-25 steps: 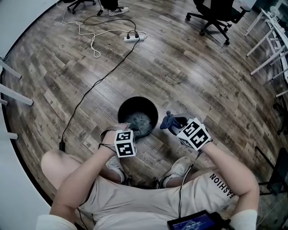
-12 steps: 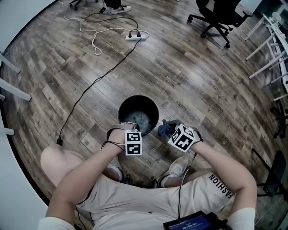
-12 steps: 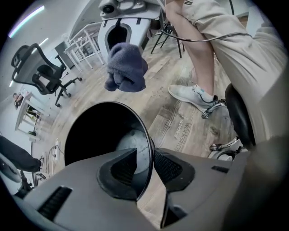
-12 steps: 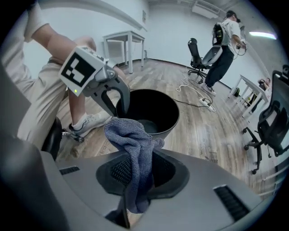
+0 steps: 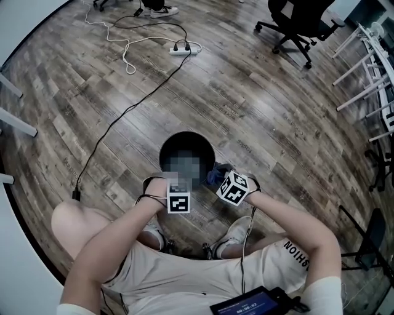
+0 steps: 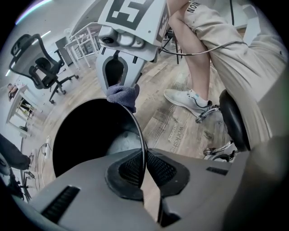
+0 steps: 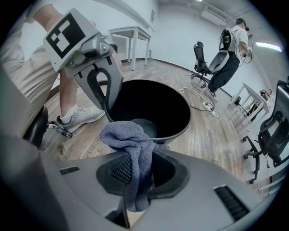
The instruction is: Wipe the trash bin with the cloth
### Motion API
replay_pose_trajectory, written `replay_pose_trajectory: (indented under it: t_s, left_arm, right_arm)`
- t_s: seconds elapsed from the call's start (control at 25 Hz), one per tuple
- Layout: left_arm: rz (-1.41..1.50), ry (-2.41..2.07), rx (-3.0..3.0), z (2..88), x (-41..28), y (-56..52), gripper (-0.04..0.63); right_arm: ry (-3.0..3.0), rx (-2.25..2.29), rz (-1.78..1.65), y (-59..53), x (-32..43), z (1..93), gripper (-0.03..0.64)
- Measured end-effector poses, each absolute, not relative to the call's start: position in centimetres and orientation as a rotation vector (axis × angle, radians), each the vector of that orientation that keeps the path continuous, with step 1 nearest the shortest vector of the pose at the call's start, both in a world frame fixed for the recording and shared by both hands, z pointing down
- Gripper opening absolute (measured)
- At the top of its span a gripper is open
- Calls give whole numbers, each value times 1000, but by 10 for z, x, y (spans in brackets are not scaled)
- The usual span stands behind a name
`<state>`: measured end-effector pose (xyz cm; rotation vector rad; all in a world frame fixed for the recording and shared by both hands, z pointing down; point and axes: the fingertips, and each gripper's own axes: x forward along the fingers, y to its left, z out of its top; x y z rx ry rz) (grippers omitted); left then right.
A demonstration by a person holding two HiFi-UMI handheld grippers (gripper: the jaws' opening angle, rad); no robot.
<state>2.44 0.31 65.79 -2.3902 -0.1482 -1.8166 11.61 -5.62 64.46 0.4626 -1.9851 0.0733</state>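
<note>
The black round trash bin (image 5: 161, 154) stands on the wood floor in front of the seated person's feet. My left gripper (image 6: 143, 169) has just been closing, and its jaws now pinch the bin's thin near rim (image 6: 137, 126) between the pads. My right gripper (image 7: 140, 173) is shut on a crumpled blue-grey cloth (image 7: 131, 140), which bulges out above the jaws. The cloth (image 5: 213, 176) hangs right at the bin's right rim, opposite the left gripper. I cannot tell whether it touches the rim. A mosaic patch hides the bin's inside in the head view.
A black cable (image 5: 117, 120) runs from a white power strip (image 5: 183, 48) past the bin's left. Office chairs (image 5: 295, 18) and white table legs (image 5: 363, 74) stand further off. The person's shoes (image 5: 237, 231) and the stool's feet (image 6: 212, 113) are close behind the bin. Someone stands in the distance (image 7: 230, 54).
Both grippers have come down to the bin. The left one went from open above the near rim to closed on it. The right one carried the cloth down and left to the right rim.
</note>
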Motion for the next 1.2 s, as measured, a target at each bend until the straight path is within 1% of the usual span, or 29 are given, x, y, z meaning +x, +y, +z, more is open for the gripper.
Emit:
replay_pose_trajectory:
  t_s: [0.32,0.88,1.08,1.2]
  left_arm:
    - [-1800,-176,-2395,659,25,4,26]
    - [-1799,-168,-2418,659,29,5,23]
    - [-1812,-140,-2430,659,28,2,25]
    - [-1834,-124,-2418,658,28,-1,25]
  right_arm:
    - [-1947,441,108,-58,117,693,67]
    - [-1866,573,203,-57,117,849,67]
    - [-1909,622,187,-63,112,851,67]
    - [-1886,580,234,-59,115,848,67]
